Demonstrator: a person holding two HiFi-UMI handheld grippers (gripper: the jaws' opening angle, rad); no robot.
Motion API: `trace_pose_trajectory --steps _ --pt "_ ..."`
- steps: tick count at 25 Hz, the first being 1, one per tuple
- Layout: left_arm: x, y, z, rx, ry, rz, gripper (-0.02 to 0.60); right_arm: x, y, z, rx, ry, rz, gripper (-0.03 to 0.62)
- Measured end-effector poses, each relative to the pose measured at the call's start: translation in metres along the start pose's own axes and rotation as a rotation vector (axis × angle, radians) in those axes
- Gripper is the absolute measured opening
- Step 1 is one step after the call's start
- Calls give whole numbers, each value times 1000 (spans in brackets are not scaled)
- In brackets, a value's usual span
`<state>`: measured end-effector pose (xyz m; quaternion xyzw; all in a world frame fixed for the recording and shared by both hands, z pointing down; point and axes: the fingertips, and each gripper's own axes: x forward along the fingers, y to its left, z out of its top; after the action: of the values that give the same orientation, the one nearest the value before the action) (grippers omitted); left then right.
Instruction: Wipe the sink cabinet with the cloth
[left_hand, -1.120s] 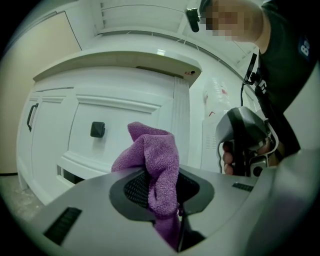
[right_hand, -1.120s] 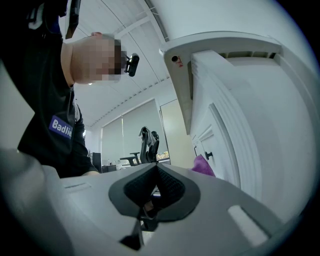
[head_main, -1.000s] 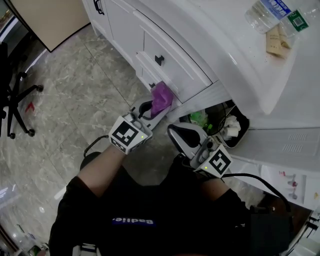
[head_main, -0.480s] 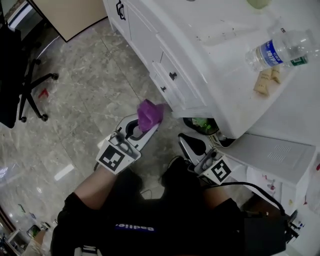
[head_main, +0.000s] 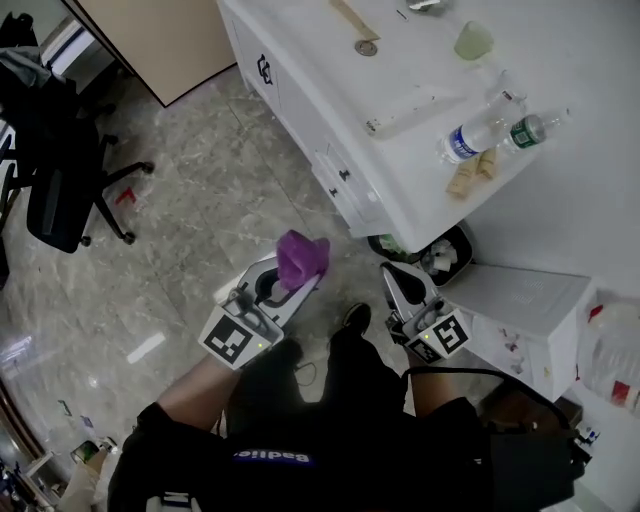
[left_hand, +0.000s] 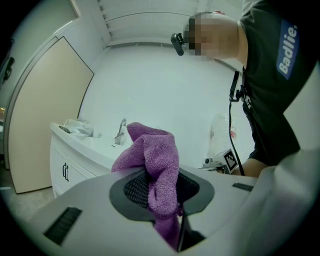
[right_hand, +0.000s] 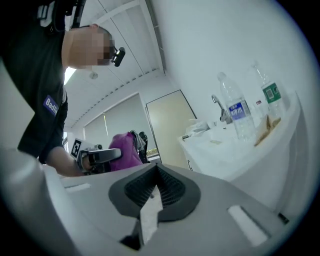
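Note:
The purple cloth (head_main: 302, 258) is bunched in my left gripper (head_main: 288, 278), which is shut on it and held over the floor, apart from the white sink cabinet (head_main: 335, 150). In the left gripper view the cloth (left_hand: 157, 160) sticks up out of the shut jaws (left_hand: 162, 187), with the cabinet (left_hand: 70, 165) beyond on the left. My right gripper (head_main: 402, 285) hangs beside the cabinet's near corner. Its jaws (right_hand: 152, 195) are shut with a thin white strip (right_hand: 149, 217) pinched in the seam.
Two water bottles (head_main: 478, 135) lie on the countertop's near end beside tan packets (head_main: 470, 175). A black waste bin (head_main: 435, 255) with rubbish stands under that corner, next to a white box (head_main: 525, 300). A black office chair (head_main: 65, 195) stands on the marble floor at the left.
The view has pulled back and up from the cabinet. My left gripper with the cloth has come off the drawer front and now hangs over the floor. The right gripper drew back too.

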<state>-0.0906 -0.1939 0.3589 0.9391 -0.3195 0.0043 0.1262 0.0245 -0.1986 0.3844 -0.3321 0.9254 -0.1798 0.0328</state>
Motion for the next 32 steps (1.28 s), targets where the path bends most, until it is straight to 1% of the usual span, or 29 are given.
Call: trace_pose_trajectory --steps 5,7,10,12,15,17,20,26,30,32 --pt "-21 -38 86 -10 -12 0 84 -7 54 93 -7 -55 56 -3" --pt "-28 -57 119 -21 -30 3 84 -15 73 123 -39 -60 76 -3" --pt "-41 -86 164 -31 -58 3 84 -29 101 148 -59 -9 80 -3" --pt "-48 -105 188 -35 -63 7 84 -36 122 168 -51 -3 97 -3" --pt "-53 -133 222 -28 -97 -4 84 -47 154 195 -56 -7 143 -3" --pt "-58 -148 235 -12 -97 -20 84 -54 174 211 -71 -17 180 -3" --pt "-66 -172 256 -8 -125 -37 84 -68 198 225 -80 -24 213 -3" --pt "-67 -194 276 -10 -147 -31 84 -87 216 247 -117 -35 238 -3" --pt "-69 -211 271 36 -121 -64 84 -96 227 252 -138 -43 259 -3" --pt "-70 -215 271 41 -122 -68 84 -98 232 251 -144 -42 270 -3"
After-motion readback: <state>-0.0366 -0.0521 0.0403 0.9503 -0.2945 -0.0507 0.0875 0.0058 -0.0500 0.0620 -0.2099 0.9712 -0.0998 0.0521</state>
